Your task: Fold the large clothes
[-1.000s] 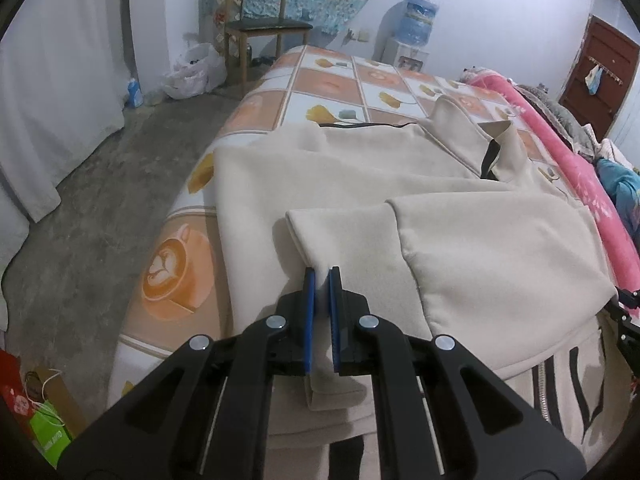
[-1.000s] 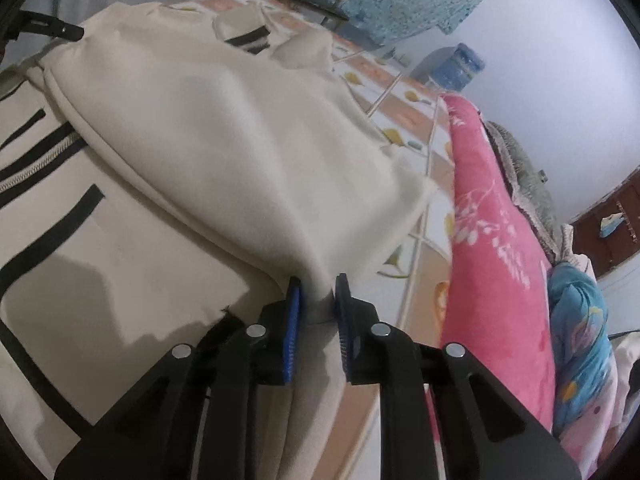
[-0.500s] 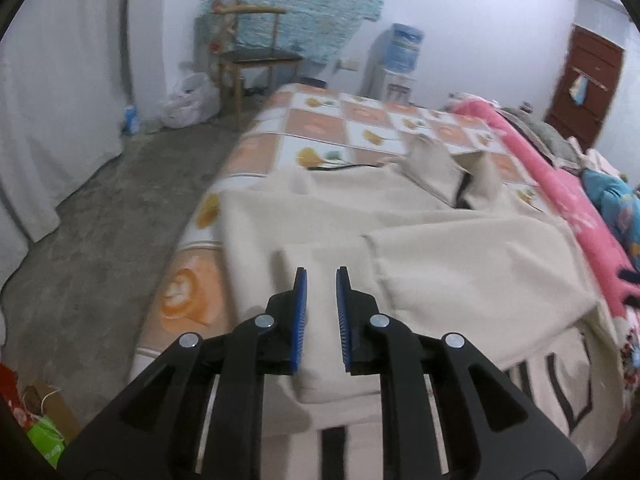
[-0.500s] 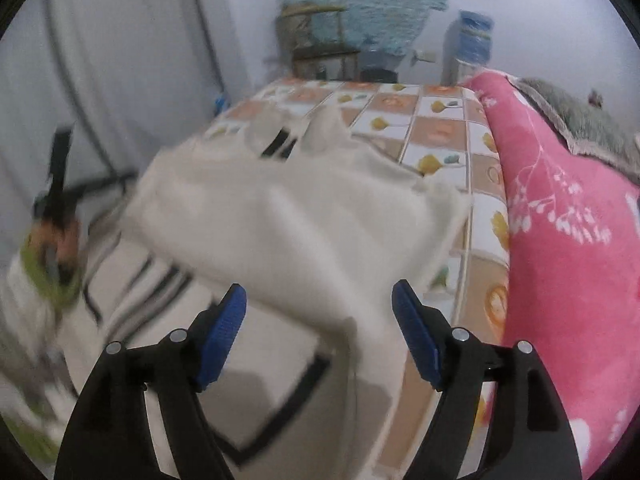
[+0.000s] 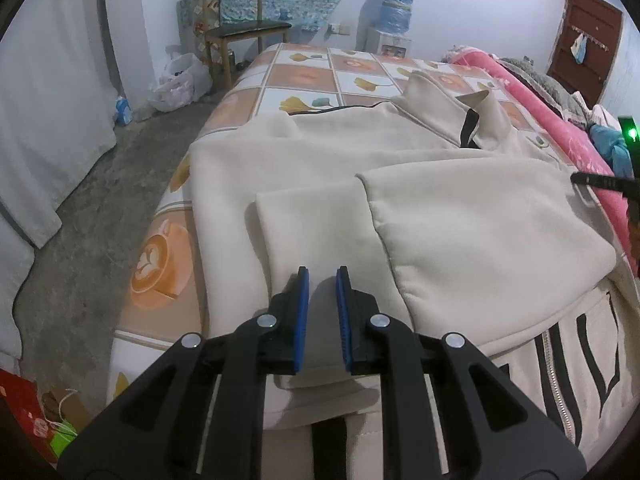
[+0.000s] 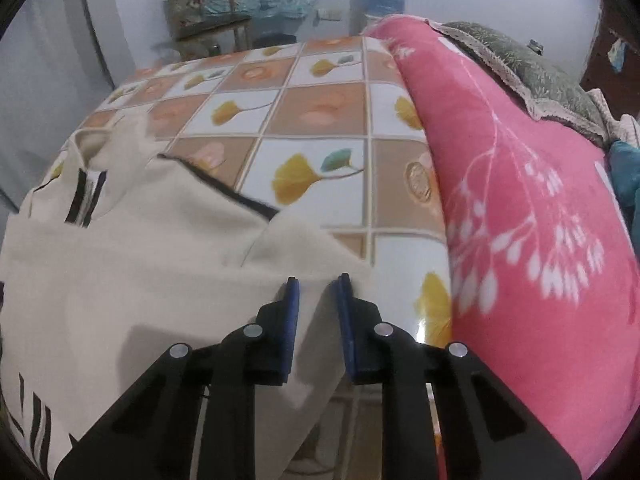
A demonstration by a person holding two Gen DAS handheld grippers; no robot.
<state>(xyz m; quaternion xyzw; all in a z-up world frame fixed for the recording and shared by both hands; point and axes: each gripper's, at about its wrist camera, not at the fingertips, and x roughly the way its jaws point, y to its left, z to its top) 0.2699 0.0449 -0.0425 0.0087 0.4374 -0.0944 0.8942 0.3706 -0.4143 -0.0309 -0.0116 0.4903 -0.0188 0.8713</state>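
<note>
Bed point(image 5: 304, 76) with orange-and-white tiled leaf-print cover fills both views. Pink floral blanket point(image 6: 520, 208) runs along bed's right edge, grey-green lace-trimmed cloth on top of it.

Cream jacket point(image 5: 400, 168) with black stripes lies flat across near half of the bed, collar toward far edge, left side near bed's left edge. Both sleeves folded in over the body: left sleeve point(image 5: 320, 232) lies lengthwise just beside the wider right sleeve point(image 5: 480, 232), edges touching. Zipper and black stripes show at lower right of left wrist view, partly cut off by frame.

Left gripper point(image 5: 322, 284) level, low over left sleeve's near end, pointing toward collar; blue pads slightly parted, released, nothing between them; cloth visible through gap. Right gripper point(image 6: 316, 292) above jacket's right shoulder edge near the pink blanket, tilted down slightly; pads apart by a narrow gap, cloth lies in line with the gap, cannot tell if it is pinched or just under. Right wrist view motion-blurred, jacket edges soft.

Far end: wooden chair point(image 5: 240, 36), water dispenser point(image 5: 394, 20), teal patterned cloth on wall, brown door point(image 5: 584, 40) at right. White curtain at left over concrete floor point(image 5: 100, 200). Dark object with green light at right edge of left wrist view, cut off, unclear.
</note>
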